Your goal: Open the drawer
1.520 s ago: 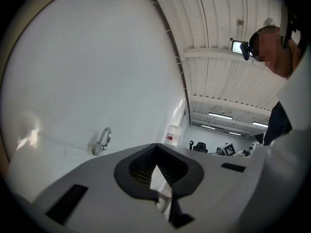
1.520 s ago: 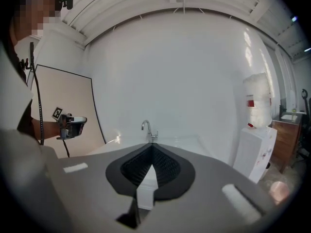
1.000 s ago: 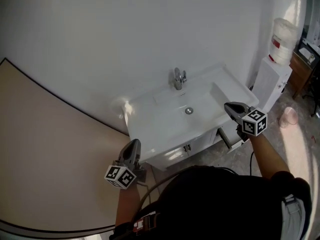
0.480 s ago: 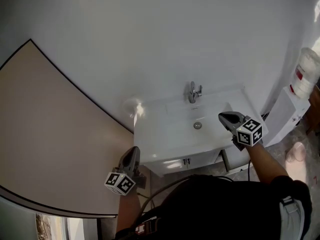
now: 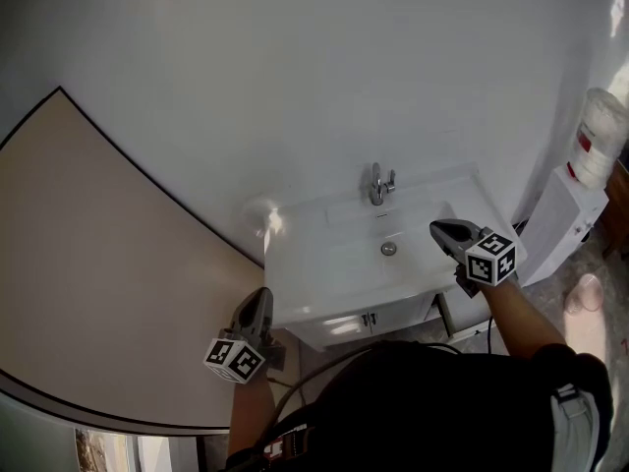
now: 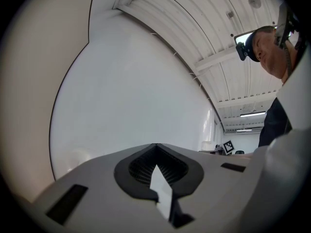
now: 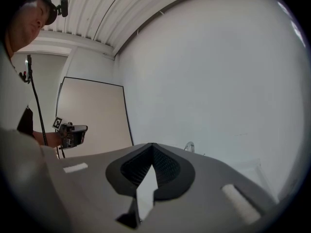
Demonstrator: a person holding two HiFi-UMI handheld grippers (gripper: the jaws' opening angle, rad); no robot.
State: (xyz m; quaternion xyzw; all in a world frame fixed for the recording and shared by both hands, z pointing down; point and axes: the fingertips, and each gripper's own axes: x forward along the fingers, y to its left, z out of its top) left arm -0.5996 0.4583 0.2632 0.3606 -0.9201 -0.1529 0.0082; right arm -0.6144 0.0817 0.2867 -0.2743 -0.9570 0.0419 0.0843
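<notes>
Jaws together, empty, on left gripper (image 5: 260, 295) and right gripper (image 5: 436, 228) beside the basin (image 5: 314, 264); shut so, they may slip off the drawer (image 5: 452, 315) below the basin.

A white vanity counter (image 5: 300, 273) has a basin (image 5: 354, 256) sunk in its middle. A chrome faucet (image 5: 379, 183) rises at its back edge, beyond and left of the right claw (image 5: 439, 230). The drain (image 5: 389, 249) lies just left of that claw. The left claw (image 5: 259, 295) is off the counter's front left corner.
</notes>
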